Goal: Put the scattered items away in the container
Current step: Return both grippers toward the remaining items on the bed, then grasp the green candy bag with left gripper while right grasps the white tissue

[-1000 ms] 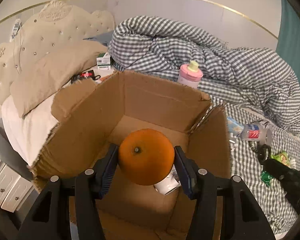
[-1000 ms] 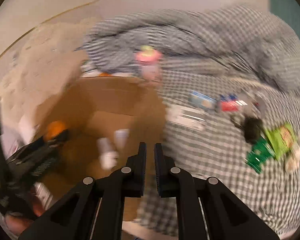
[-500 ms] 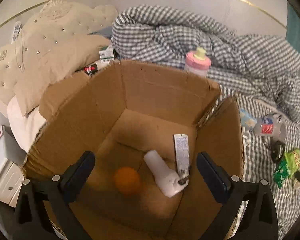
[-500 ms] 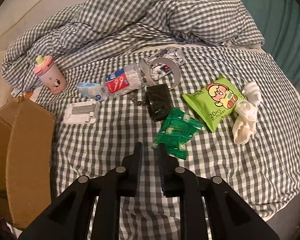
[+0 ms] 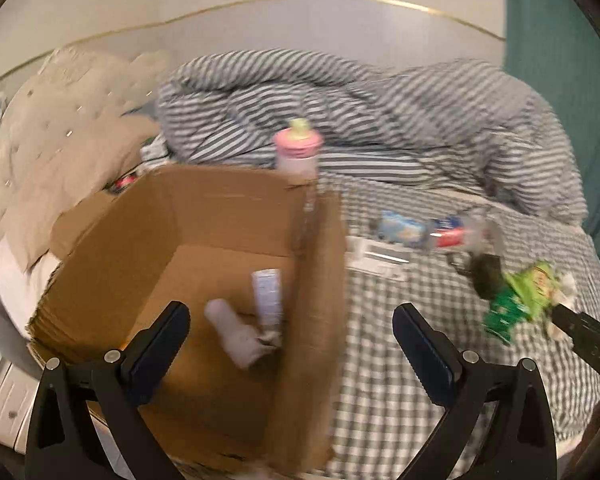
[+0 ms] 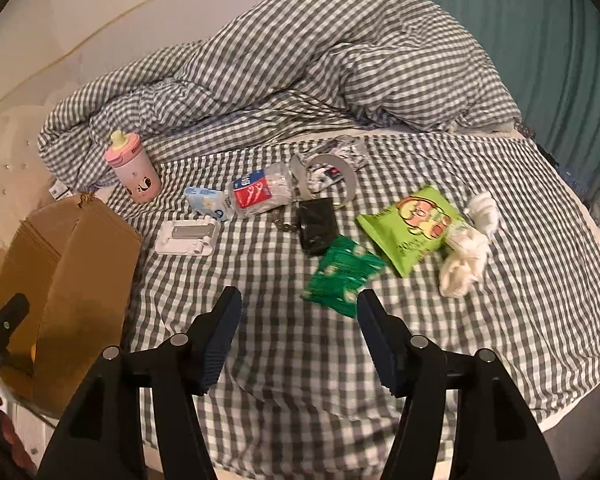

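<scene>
L gripper jaws wide, empty, over cardboard box. R gripper jaws just opening, empty, dark green packet just beyond.

Grey-and-white checked sheet; brown box; pink cup with yellow spout; dark green packet; lime snack bag; teal curtain.

bedding: rumpled gingham duvet heaped far ahead of the gripper, across the bed's back | wall: teal curtain ahead to the right | headboard: beige tufted headboard ahead to the left | pillow: beige pillow just below it
</scene>
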A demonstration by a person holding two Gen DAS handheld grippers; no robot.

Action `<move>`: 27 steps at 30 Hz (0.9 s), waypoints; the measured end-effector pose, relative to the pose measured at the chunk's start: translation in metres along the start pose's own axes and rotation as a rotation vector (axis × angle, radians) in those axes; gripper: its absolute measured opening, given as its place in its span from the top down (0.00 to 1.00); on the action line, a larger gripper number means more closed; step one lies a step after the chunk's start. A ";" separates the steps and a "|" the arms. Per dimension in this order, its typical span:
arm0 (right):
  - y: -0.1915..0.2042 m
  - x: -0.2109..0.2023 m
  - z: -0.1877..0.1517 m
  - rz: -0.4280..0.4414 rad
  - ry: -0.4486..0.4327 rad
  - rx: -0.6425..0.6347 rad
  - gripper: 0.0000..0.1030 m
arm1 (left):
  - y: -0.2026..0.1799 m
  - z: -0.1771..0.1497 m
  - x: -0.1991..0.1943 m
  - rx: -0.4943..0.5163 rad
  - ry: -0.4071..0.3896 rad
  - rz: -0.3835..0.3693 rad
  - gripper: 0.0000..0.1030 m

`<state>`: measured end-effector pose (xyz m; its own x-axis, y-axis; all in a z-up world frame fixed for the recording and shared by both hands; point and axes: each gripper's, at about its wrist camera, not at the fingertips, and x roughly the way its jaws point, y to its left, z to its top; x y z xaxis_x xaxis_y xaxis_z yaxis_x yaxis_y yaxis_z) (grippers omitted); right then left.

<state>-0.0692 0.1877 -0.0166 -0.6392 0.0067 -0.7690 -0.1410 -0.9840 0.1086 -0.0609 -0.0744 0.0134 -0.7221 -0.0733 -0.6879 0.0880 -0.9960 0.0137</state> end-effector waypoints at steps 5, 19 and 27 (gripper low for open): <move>-0.042 -0.014 -0.007 -0.016 -0.013 0.046 0.42 | -0.048 -0.011 -0.001 0.055 0.004 -0.055 0.00; -0.111 0.006 -0.009 -0.051 0.020 0.145 0.41 | -0.149 -0.029 0.044 0.180 0.058 -0.139 0.00; -0.150 0.042 -0.008 -0.117 0.068 0.185 0.28 | -0.227 -0.043 0.087 0.290 0.095 -0.226 0.00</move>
<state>-0.0691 0.3344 -0.0705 -0.5590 0.1005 -0.8230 -0.3514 -0.9278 0.1255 -0.1141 0.1475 -0.0810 -0.6329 0.1412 -0.7612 -0.2738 -0.9605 0.0495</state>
